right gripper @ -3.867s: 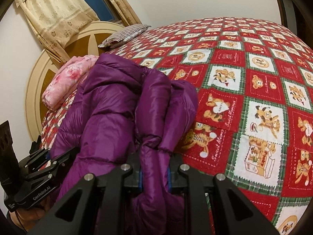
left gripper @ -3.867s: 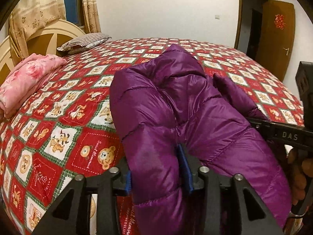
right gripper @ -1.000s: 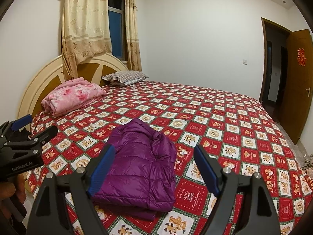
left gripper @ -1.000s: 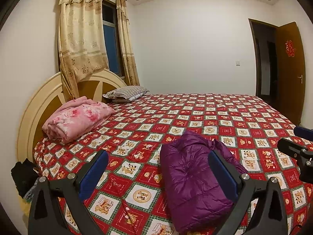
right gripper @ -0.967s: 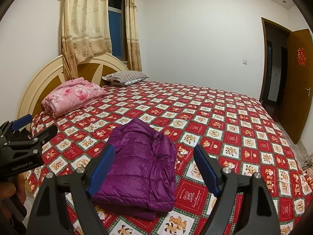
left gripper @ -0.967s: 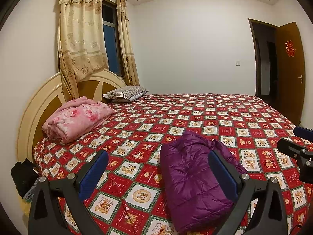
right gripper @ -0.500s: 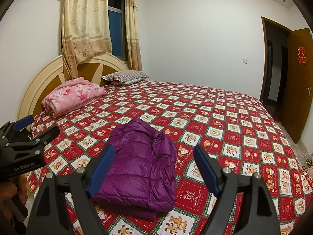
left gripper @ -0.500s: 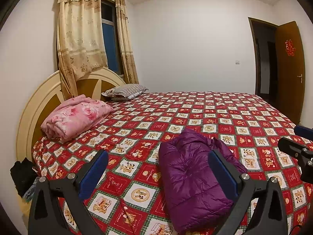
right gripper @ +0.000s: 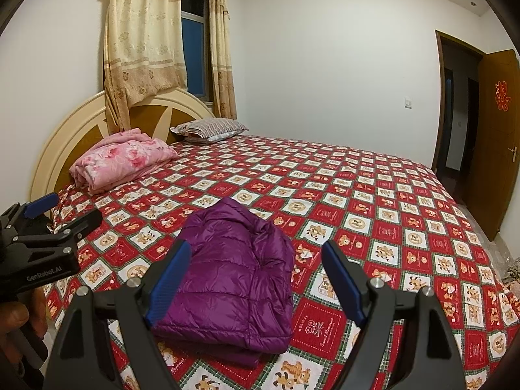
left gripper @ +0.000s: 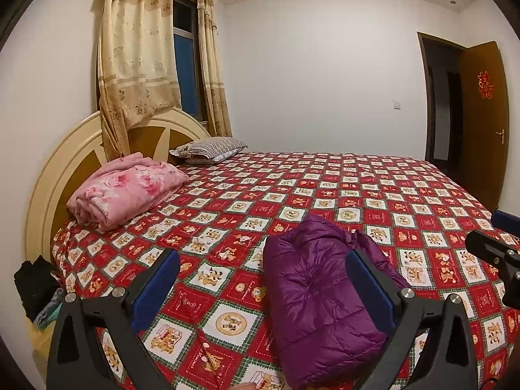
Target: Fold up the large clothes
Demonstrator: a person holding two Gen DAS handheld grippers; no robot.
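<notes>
Folding seemingly finished, purple jacket (right gripper: 234, 273) lying compact near bed (right gripper: 390, 214) edge, left gripper (left gripper: 260, 289) and right gripper (right gripper: 256, 282) both wide open, holding nothing, next only checking or smoothing.

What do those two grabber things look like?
Both are black frames shaped like a wide V, with silver bolts. The left gripper and the right gripper each have two fingers lined with flat blue pads. In the right wrist view, the left gripper's side reads "GenRobot.AI" in white letters. No cables or sleeves show.
</notes>
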